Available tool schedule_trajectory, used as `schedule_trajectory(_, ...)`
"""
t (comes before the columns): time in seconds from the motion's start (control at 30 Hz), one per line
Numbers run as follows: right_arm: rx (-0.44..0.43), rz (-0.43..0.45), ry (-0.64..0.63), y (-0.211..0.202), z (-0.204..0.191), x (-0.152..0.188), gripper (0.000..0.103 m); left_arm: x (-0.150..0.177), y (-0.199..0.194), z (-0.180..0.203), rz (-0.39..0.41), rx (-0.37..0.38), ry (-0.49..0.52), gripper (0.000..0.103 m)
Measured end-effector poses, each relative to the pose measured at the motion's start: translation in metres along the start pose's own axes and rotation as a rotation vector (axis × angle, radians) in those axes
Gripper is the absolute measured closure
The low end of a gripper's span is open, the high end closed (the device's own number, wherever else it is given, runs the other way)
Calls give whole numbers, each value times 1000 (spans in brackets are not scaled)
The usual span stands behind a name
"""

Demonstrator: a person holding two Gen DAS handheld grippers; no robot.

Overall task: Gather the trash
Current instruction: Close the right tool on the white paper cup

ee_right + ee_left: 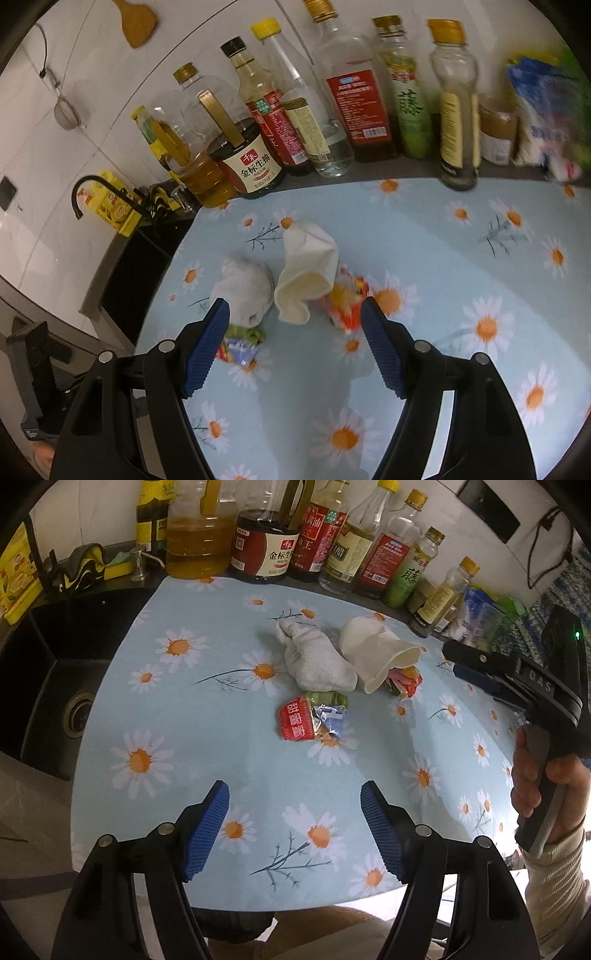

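Both grippers' blue pads stand apart, empty: left gripper [294, 834], right gripper [294, 352], above the daisy-print tablecloth [369, 768]. Trash mid-cloth: red wrapper [297, 722] with white characters, crumpled white cloth [317, 661], cream glove [373, 653] touching, orange wrapper [404, 681] under it. Behind, soy sauce bottle [264, 544] reading 金标生抽.

Left gripper [294, 830] angled steeply down, blue-padded jaws spread apart, nothing between them. Right gripper [294, 349] likewise tilted down, jaws parted and empty. Right hand [543, 786], at the right, wrapped around the gripper's handle, cream sleeve at the wrist.
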State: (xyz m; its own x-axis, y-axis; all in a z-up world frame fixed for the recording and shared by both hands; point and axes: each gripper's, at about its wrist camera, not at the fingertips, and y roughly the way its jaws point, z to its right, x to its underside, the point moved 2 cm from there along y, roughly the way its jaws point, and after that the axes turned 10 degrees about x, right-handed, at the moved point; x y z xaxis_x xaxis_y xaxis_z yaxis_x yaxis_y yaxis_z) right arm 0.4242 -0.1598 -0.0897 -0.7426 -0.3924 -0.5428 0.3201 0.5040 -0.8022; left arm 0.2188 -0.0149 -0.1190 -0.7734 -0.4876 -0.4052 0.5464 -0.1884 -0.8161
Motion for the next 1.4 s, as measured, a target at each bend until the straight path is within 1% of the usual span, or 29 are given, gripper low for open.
schedule_trajectory(0.1,26,28,-76,5,-8,-6,30,-1,6,1,-2,-10,-28,32)
schedule_trajectory(0.2,11,-2,-102,22,-11,-12,30,-1,9,1,-4,-24,-41,32)
schedule_trajectory(0.4,49,-53,-158,50,-16,-18,30,-3,12,3,2,-36,-69,32)
schedule_trajectory(0.63,91,-80,-203,74,-17,-23,30,3,14,-4,-13,-63,-104,32)
schedule_trajectory(0.83,97,-92,-238,92,-19,-25,31,6,15,-11,-15,-75,-135,32)
schedule_trajectory(0.9,115,-93,-264,98,-22,-24,41,7,15,-11,-17,-79,-138,32)
schedule_trajectory(1.07,133,-77,-306,103,-27,-24,44,7,17,-13,-21,-86,-146,32)
schedule_trajectory(1.1,139,-74,-317,102,-28,-24,52,6,17,-12,-20,-86,-142,32)
schedule_trajectory(1.17,129,-60,-336,98,-31,-25,58,5,18,-10,-19,-83,-137,32)
schedule_trajectory(1.23,129,-48,-342,93,-32,-26,59,3,20,-8,-21,-79,-133,32)
schedule_trajectory(1.4,96,-31,-347,84,-31,-26,60,-2,31,-1,-39,-72,-111,32)
